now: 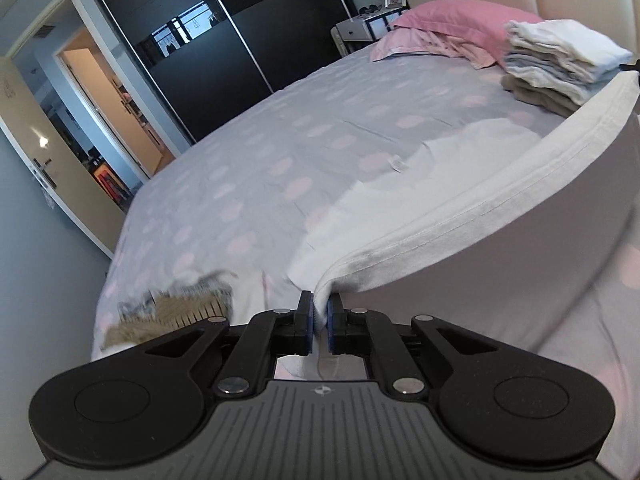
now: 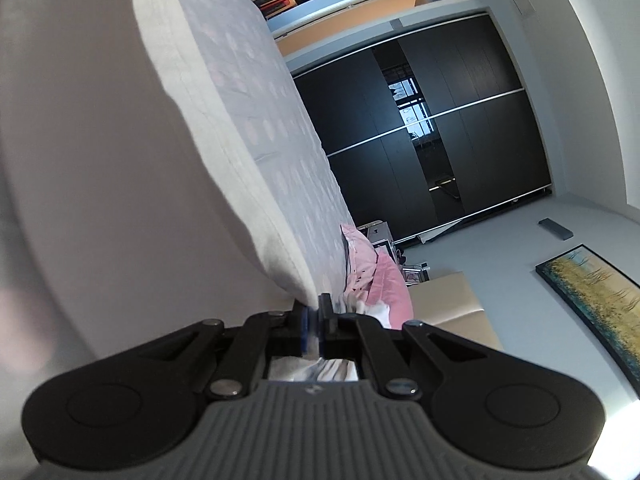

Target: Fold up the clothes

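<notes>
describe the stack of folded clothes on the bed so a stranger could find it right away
Start at the bed with its grey sheet dotted in pale pink, and look to the headboard end where the pink pillow lies. Right beside that pillow sits the stack of folded clothes: neat white, grey and tan layers, unlike the loose white garment the grippers hold up.

The right gripper (image 2: 314, 320) sits at the bottom centre, its jaws pinched tight on the hem of a white garment (image 2: 100, 160), which rises from the fingertips toward ten o'clock and fills the left half of the view. Beyond it, toward twelve o'clock, runs the spotted bed sheet (image 2: 256, 92). Just past the fingertips at one o'clock lie pink pillows (image 2: 390, 284). A dark sliding wardrobe (image 2: 460, 120) stands toward one o'clock, and a framed yellow painting (image 2: 596, 300) hangs at three o'clock.
</notes>
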`<state>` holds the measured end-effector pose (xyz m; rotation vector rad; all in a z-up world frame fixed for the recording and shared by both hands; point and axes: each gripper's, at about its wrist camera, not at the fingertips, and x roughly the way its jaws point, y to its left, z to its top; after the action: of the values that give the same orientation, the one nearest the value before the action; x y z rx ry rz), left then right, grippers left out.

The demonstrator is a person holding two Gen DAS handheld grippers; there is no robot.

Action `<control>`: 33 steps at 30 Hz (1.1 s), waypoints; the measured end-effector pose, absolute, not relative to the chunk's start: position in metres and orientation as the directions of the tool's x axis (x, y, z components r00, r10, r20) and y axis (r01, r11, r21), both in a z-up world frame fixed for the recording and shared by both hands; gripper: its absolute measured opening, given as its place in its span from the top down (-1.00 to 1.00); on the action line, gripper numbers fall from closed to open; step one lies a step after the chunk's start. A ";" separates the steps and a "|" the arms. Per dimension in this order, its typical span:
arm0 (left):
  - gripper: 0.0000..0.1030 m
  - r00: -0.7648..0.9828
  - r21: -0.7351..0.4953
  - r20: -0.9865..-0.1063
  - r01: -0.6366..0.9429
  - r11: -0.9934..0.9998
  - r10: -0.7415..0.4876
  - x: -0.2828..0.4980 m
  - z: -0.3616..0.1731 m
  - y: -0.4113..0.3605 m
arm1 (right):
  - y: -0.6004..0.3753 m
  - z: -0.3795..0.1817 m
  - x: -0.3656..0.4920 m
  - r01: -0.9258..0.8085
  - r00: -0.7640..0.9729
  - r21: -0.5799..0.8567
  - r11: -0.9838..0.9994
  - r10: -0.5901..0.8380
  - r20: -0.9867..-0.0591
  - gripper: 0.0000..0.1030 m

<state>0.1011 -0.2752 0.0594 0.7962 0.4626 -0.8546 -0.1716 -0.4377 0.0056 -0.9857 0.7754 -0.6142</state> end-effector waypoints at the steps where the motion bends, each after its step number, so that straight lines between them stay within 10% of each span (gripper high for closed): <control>1: 0.92 0.590 0.434 -0.649 0.806 0.403 -0.481 0.110 0.060 -0.286 | -0.447 0.006 -0.161 0.108 0.581 -0.896 0.430 -0.759 -0.294 0.91; 25: 0.92 0.628 0.525 -0.734 0.767 0.369 -0.260 0.284 -0.073 -0.460 | -0.614 -0.087 0.058 0.070 0.462 -0.825 0.561 -0.751 -0.472 0.89; 33: 0.70 0.610 0.482 -0.759 0.762 0.433 -0.229 0.305 -0.088 -0.466 | -0.644 -0.105 0.097 0.133 0.419 -0.751 0.646 -0.724 -0.548 0.53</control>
<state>0.3047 -0.4662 -0.0880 0.9262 0.6685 -0.6780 0.0970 -0.6439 -0.1050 -0.6879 1.0023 -0.5940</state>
